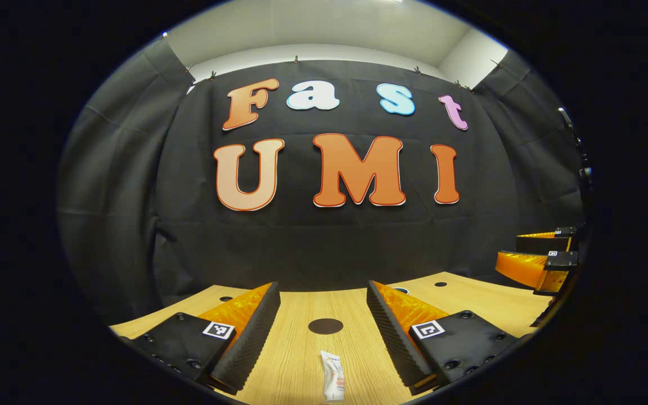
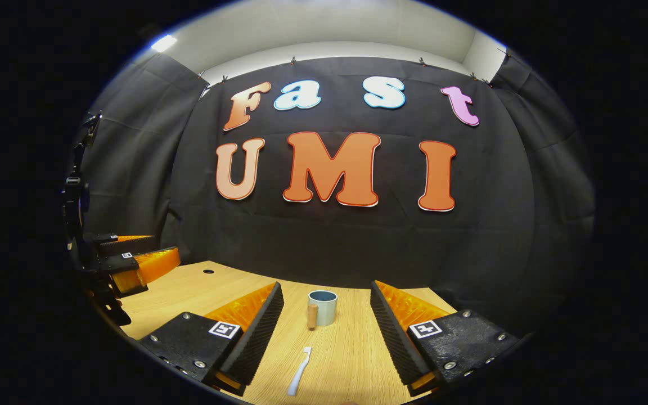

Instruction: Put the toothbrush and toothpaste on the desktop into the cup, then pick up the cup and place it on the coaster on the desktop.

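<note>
In the left gripper view we see the left gripper [image 1: 324,315] with jaws wide apart over the desk [image 1: 470,298] — the toothpaste [image 1: 332,377] lies flat between them. The right gripper [image 2: 327,315], jaws likewise apart, faces the toothbrush [image 2: 300,372] and, beyond it toward the desk's far edge, the upright cup [image 2: 322,307].

A light wooden desktop [image 1: 301,360] carries several dark round holes [image 1: 325,325]. Black cloth [image 2: 329,242] hangs behind it, under a pale wall [image 2: 329,28].
</note>
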### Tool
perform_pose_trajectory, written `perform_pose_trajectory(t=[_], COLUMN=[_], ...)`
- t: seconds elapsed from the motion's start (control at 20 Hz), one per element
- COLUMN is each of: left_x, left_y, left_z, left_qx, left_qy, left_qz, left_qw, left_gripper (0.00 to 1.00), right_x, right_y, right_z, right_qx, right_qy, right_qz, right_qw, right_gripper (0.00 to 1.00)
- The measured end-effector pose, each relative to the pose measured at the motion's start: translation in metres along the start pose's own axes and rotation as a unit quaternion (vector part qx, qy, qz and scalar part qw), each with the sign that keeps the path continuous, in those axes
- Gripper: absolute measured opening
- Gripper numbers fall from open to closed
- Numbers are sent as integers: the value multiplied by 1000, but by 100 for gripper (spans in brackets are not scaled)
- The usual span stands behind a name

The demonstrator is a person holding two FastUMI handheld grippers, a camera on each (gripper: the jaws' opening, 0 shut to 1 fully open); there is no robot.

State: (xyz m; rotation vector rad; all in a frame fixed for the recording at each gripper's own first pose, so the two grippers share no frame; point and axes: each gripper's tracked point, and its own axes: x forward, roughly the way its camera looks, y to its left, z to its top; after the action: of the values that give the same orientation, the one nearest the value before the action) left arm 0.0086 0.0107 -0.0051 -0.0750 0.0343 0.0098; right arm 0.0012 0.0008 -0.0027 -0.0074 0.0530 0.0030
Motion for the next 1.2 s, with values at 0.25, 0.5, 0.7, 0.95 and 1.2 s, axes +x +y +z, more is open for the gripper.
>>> perform_pose_trajectory(t=[0.25,0.5,0.7,0.95,1.2], left_x=[1,8,15,15,29], left_y=[2,3,5,-3,1], left_z=[10,8,-20,-72,-95], left_qx=[4,-2,12,18,11], left_qy=[7,56,124,225,309], left_qz=[-8,-22,-28,-48,-65], left_qw=[1000,998,992,973,949], left_gripper=[97,99,99,99,99], right_x=[5,13,15,18,15], right_y=[14,8,14,10,14], right_z=[-11,3,-22,-50,-81], right_qx=[25,-5,0,-9,-24], right_qy=[61,73,145,217,280], right_qz=[37,35,54,51,64], right_qw=[997,997,988,975,958], right_gripper=[94,94,94,94,94])
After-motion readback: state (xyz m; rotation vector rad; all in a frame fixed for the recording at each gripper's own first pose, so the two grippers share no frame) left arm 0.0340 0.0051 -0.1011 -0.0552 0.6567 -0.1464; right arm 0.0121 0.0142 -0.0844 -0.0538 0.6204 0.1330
